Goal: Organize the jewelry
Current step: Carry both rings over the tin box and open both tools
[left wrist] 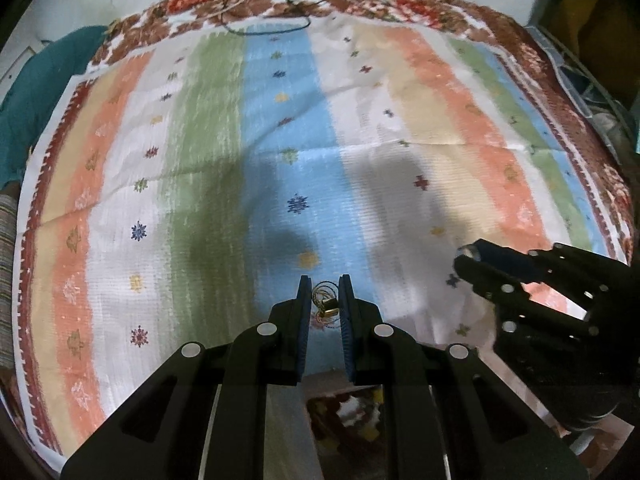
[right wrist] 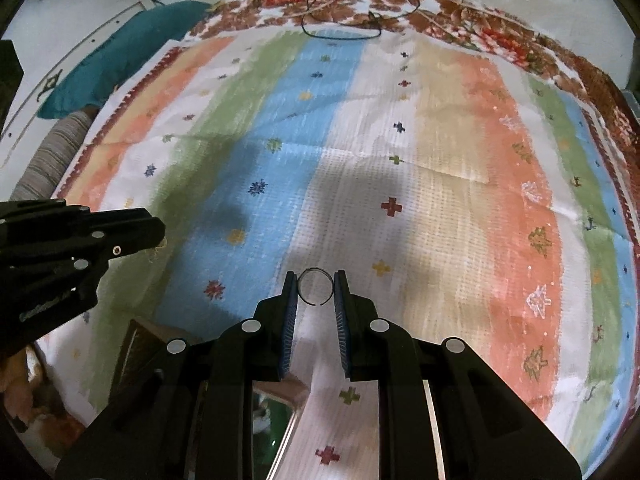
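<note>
In the left wrist view my left gripper (left wrist: 325, 282) is shut on a small tangle of gold jewelry (left wrist: 326, 305), thin wire loops with a little brass piece, held above the striped cloth (left wrist: 280, 140). My right gripper (right wrist: 315, 276) is shut on a thin silver ring (right wrist: 316, 303) that spans the gap between its blue pads. Each gripper shows in the other's view: the right gripper (left wrist: 468, 258) at the right edge, the left gripper (right wrist: 160, 236) at the left edge with a bit of gold (right wrist: 154, 255) hanging under its tip.
The cloth covers a bed with a red floral border (right wrist: 500, 36). Thin cables (left wrist: 264, 24) lie at the far edge. A teal pillow (right wrist: 120, 60) sits at the far left. A wooden box (right wrist: 138, 346) lies below the right gripper, near the front edge.
</note>
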{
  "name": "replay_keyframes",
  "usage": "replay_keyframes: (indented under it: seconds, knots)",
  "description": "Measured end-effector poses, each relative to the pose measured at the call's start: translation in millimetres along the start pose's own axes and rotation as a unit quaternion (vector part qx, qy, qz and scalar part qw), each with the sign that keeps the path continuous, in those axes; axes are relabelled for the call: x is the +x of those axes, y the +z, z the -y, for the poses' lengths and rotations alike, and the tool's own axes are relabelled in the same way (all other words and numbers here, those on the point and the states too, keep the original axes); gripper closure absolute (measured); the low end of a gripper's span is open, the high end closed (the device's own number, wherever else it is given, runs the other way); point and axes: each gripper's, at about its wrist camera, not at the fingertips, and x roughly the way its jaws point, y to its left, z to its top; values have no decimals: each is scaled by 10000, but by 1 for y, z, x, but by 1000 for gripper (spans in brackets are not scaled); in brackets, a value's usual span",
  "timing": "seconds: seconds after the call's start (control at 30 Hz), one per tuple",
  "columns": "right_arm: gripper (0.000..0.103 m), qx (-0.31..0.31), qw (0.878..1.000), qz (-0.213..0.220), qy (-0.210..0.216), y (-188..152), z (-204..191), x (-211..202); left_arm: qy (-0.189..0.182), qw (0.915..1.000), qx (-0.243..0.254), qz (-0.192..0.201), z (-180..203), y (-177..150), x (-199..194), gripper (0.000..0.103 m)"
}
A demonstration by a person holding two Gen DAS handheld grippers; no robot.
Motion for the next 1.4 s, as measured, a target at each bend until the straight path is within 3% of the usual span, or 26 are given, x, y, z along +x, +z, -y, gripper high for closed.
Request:
replay_keyframes:
  seconds: [0.73,1.2,1.33,1.4]
  knots:
    - [84,-35,9989,454,137,-40,-18,-54,-306,9978,234,531,19,-51,-63,90]
    - [83,-196,9976,386,548,-66,-34,-64,-362,9974,79,612,19,-74,-77,87]
    - [66,-127,9973,431,576,-71,-33,-70,-303,9974,9,660,15,-79,-82,83]
    - [66,-141,9976,461,500,-73,-31,-72,-309,9974,-13,658,13,-81,-84,79]
